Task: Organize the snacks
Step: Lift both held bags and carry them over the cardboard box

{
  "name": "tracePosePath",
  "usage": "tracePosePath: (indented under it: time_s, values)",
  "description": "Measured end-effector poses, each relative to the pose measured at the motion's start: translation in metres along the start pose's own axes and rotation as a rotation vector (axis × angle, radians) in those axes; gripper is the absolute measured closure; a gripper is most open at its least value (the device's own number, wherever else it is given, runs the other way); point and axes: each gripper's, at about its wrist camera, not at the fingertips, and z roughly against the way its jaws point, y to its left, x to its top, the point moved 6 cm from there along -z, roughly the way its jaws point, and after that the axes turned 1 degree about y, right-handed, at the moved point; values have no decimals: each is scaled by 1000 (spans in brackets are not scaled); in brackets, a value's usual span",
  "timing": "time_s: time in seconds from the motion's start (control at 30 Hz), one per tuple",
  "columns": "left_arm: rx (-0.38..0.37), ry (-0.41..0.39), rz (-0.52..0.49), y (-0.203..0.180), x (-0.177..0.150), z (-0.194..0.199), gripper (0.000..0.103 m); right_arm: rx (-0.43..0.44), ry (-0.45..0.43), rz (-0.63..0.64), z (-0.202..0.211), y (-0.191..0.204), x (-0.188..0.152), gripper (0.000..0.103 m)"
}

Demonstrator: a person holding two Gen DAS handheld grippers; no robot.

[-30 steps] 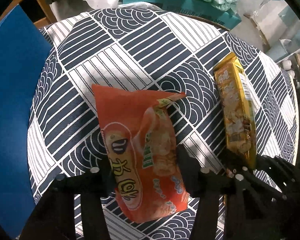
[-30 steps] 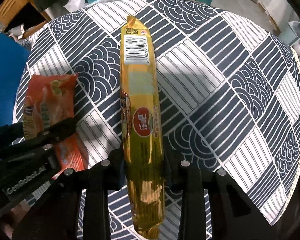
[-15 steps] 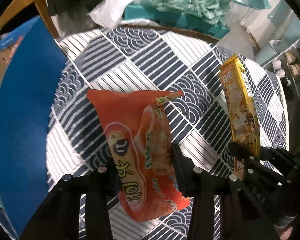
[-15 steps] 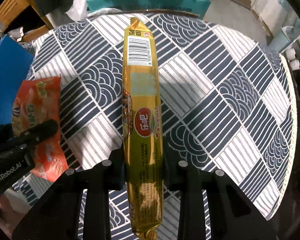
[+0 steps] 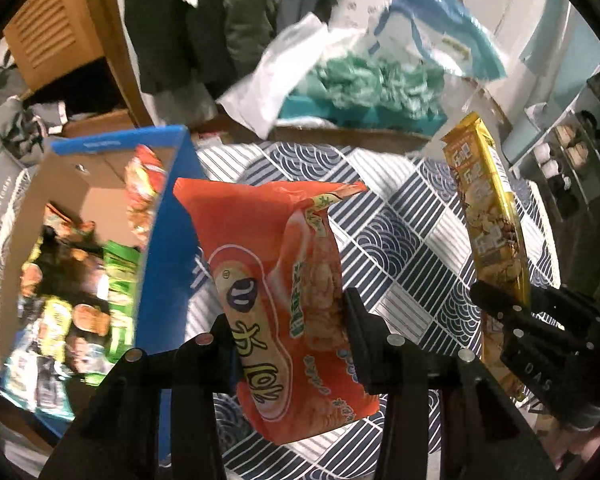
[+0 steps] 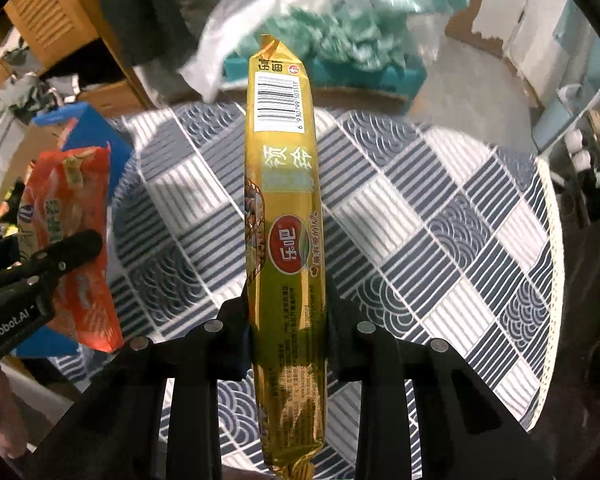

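Jaws of the left gripper [image 5: 288, 328] are clamped on an orange snack bag [image 5: 284, 280]; the right gripper [image 6: 286, 320] is clamped on a gold packet [image 6: 284, 240], both held above the patterned worktop [image 6: 439, 220].

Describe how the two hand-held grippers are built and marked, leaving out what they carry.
Both are matte black plastic. The left hand-held gripper has two flat fingers on angular arms dotted with round silver bolt heads, and white "GenRobot.AI" lettering on its side. The right hand-held gripper matches it, with pale "DAS" letters on its body. No cables show.
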Motion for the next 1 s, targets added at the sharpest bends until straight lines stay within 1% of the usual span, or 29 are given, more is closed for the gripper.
tracePosePath:
  time_s: [0.23,0.43,0.63,0.87,1.0]
  values:
    - [1,-54,-1,21,5,35,59,48,-48,32,18,32,19,76]
    - [13,-80,9,48,6,51,59,89,-67,95,29,76,27,76]
    - [29,-91,55,88,6,60,59,139,-66,148,32,123,36,76]
    - [80,-90,128,146,0,60,59,197,-52,201,28,182,51,76]
    - [111,-95,168,177,-4,58,59,229,-26,218,18,215,57,76]
